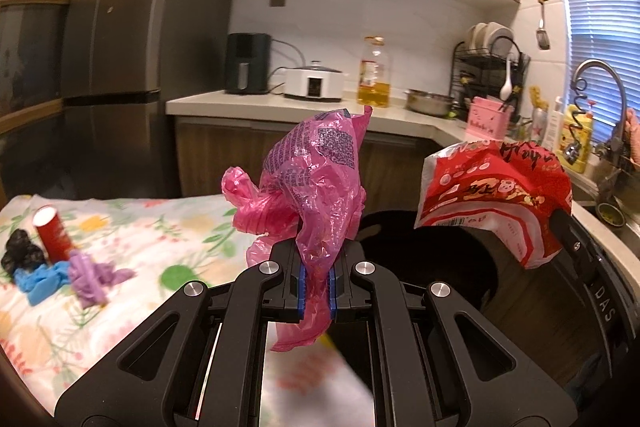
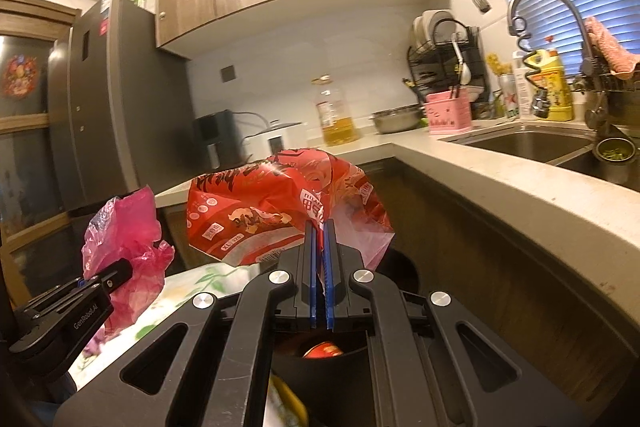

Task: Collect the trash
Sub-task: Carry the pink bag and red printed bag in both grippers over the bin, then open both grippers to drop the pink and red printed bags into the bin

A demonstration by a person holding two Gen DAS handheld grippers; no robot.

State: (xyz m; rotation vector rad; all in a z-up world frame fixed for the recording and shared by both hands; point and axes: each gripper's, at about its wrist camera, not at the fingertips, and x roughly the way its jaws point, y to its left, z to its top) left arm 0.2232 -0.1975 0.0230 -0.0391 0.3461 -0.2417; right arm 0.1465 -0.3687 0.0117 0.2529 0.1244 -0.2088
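Presently we list, left to right, what we carry and what surrounds it.

Item one, far left on the floral tablecloth [image 1: 132,227]: uncollected litter, namely a black crumpled wad [image 1: 20,253], a red tube can [image 1: 52,235] standing upright, a blue scrap [image 1: 42,281] and a purple scrap [image 1: 92,277], all lying close together. We judge the scraps feather-light and soft, best pinched at a raised fold; the can looks stiff and is likely to roll if tipped, so we would take it across its wall.

Item two, centre: the pink plastic bag [image 1: 308,179], clamped in the left gripper [image 1: 318,287], whose blue pads are closed on its gathered neck. The film is thin, limp and slippery; most of it billows above the pads and a tail hangs below.

Item three, right: the red snack wrapper [image 2: 276,203], held by the right gripper [image 2: 319,283], whose pads are closed tight on one edge. We judge it light and crinkly, stiffer than the bag, apt to slide out if the pinch loosens.

Item four, below and just beyond both grippers: the black bin [image 1: 440,239], mouth open, a red item already visible inside.

Clearances: the table edge lies near left; the countertop [image 2: 500,195] edge runs along the right, close beside the bin; the sink [image 2: 528,147] sits farther right. Open room lies straight ahead over the bin.
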